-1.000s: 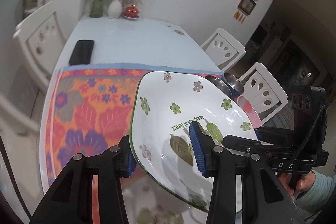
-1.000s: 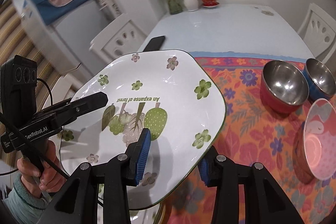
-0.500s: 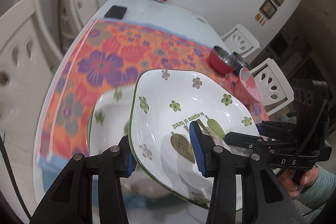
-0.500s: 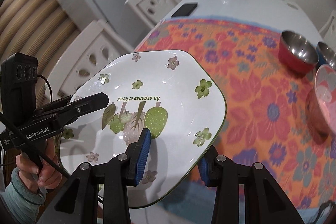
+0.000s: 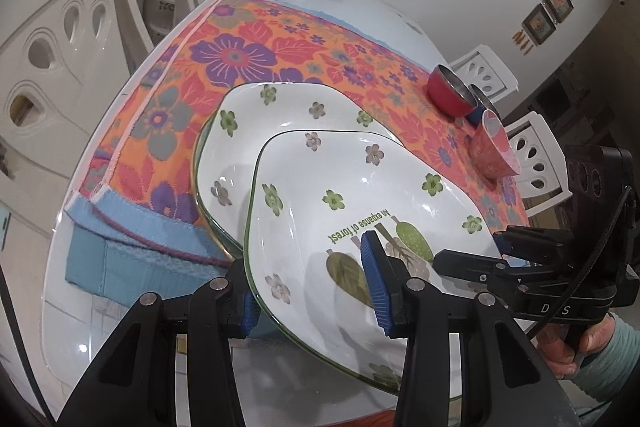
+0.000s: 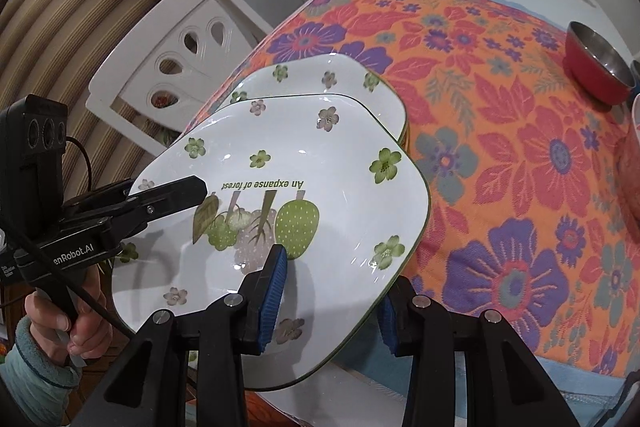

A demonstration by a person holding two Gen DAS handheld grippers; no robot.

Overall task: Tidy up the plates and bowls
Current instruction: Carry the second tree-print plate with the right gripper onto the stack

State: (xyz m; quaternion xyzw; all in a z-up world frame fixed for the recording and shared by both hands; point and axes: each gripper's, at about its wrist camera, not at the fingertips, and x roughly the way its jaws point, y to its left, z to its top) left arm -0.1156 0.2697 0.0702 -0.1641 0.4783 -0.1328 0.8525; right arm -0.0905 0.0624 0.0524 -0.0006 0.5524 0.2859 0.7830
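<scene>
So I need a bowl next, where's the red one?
The red bowl sits far right on the floral cloth, touching the blue bowl.

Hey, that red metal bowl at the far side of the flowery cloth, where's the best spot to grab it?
Pinch the rim of the red steel bowl, one finger inside and one outside. It stands upright with its mouth open upward, and its rounded wall would likely slip. Come from above on the side facing the plates; the blue bowl crowds its other side.
</scene>
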